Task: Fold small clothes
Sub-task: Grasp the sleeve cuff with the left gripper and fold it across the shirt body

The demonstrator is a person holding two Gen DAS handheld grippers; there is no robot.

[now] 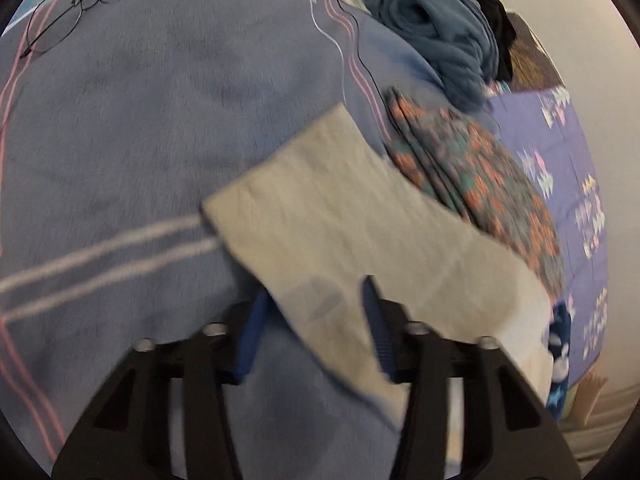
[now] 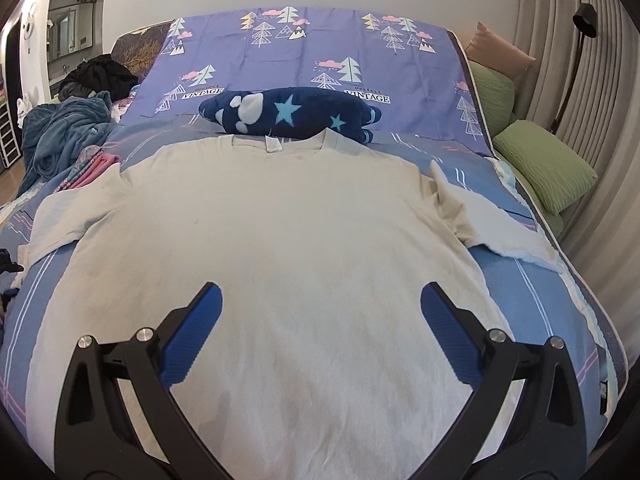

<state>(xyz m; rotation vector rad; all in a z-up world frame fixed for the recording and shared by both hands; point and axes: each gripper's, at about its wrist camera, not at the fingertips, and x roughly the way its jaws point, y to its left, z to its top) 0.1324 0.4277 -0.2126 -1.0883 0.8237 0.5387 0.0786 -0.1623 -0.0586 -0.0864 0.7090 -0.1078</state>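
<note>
While the cream T-shirt lies spread flat on the bed, collar toward the star-print plush, I'm at the 1st fold: getting hold of a sleeve. My left claw sits over the left sleeve, w/ sleeve cloth between the blue pads, which stand narrowly apart; the view's blurred, so I can't tell if they're pinching the fabric yet. My right claw is released, jaws spread wide, hovering above the shirt's lower body, angled down, gripping nothing. Next move, I'd judge: confirm the pinch on the sleeve edge, then carry it across the chest w/o dragging the body. The folded floral cloth lies just beside the sleeve, so a sloppy lift could snag it.
</note>
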